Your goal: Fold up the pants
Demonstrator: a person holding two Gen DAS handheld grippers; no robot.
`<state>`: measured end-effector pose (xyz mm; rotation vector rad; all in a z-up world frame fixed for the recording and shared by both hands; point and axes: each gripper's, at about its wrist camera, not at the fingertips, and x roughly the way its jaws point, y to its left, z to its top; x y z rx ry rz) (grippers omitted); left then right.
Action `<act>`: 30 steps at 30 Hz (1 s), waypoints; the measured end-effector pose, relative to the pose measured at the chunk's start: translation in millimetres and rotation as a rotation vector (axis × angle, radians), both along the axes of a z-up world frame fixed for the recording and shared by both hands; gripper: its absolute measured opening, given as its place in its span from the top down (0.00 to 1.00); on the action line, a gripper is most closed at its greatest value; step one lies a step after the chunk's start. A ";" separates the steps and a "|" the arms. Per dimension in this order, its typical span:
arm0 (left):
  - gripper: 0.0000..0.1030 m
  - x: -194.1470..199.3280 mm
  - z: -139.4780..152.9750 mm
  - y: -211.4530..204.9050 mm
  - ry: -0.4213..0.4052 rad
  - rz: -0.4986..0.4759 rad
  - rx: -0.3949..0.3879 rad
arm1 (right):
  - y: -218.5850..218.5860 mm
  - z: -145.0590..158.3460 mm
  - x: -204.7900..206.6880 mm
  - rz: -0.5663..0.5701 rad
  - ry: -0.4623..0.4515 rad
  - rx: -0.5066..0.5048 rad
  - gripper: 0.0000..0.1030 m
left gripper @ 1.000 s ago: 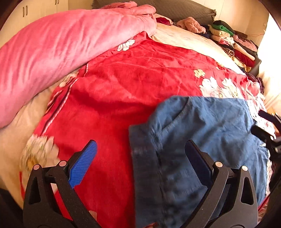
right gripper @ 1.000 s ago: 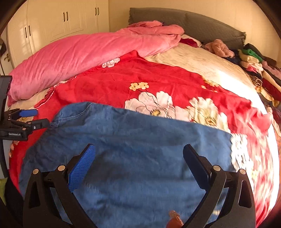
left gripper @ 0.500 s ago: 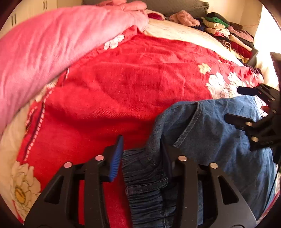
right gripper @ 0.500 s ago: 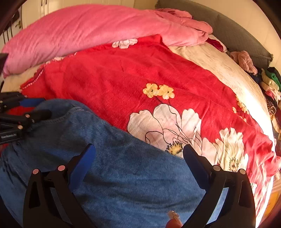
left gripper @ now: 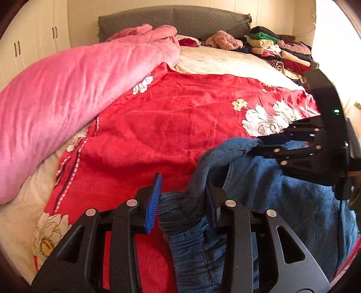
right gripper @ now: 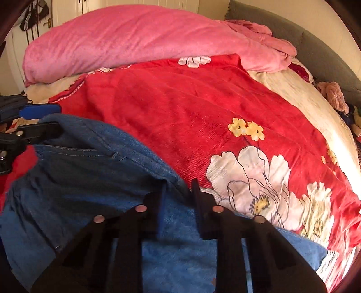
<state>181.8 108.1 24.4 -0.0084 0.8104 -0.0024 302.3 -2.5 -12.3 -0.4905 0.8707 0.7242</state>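
Observation:
Blue denim pants [left gripper: 282, 191] with a fleecy blue lining lie on a red floral blanket [left gripper: 169, 117] on the bed. My left gripper [left gripper: 182, 202] is shut on a bunched part of the gathered waistband, and denim fills the gap between its blue pads. In the right wrist view the pants [right gripper: 79, 180] spread to the lower left. My right gripper [right gripper: 179, 196] is closing on their upper edge, with the cloth pinched between its jaws. Each gripper shows in the other view: the right gripper [left gripper: 259, 144] at the right, the left gripper [right gripper: 59, 119] at the left edge.
A thick pink quilt [left gripper: 67, 90] is heaped along the bed's left side. Folded clothes [left gripper: 270, 47] are stacked at the far right by the grey headboard [left gripper: 180, 20]. Bare cream sheet [left gripper: 225, 60] shows beyond the blanket. White wardrobe doors [left gripper: 33, 45] stand at the left.
Both grippers went from wide open to closed on the pants' edge, the left first, the right just now. The denim edge is now bunched and raised off the blanket.

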 end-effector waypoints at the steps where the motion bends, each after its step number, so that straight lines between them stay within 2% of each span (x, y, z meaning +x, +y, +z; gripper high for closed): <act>1: 0.73 -3.9 2.1 1.3 -0.003 -0.001 -0.006 | -6.3 7.1 -6.4 -0.008 -0.005 0.032 0.89; 4: 0.73 -16.2 10.2 1.1 -0.022 -0.012 -0.017 | -23.4 27.2 -24.8 -0.031 -0.016 0.113 0.89; 8: 0.73 -36.8 21.0 -6.4 -0.047 -0.037 -0.012 | -48.6 56.8 -70.9 -0.028 -0.042 0.221 0.92; 14: 0.72 -79.7 36.3 -14.7 -0.093 -0.064 -0.016 | -70.3 74.0 -143.7 0.014 -0.041 0.289 0.92; 20: 0.73 -129.6 32.5 -20.2 -0.095 -0.083 -0.008 | -76.5 65.4 -209.0 0.083 0.018 0.295 0.93; 25: 0.74 -155.1 11.0 -17.5 -0.030 -0.059 -0.002 | -68.7 39.0 -242.4 0.119 0.102 0.268 0.93; 30: 0.74 -170.5 -4.9 -9.9 0.026 -0.035 -0.030 | -61.1 13.5 -267.7 0.135 0.132 0.215 0.93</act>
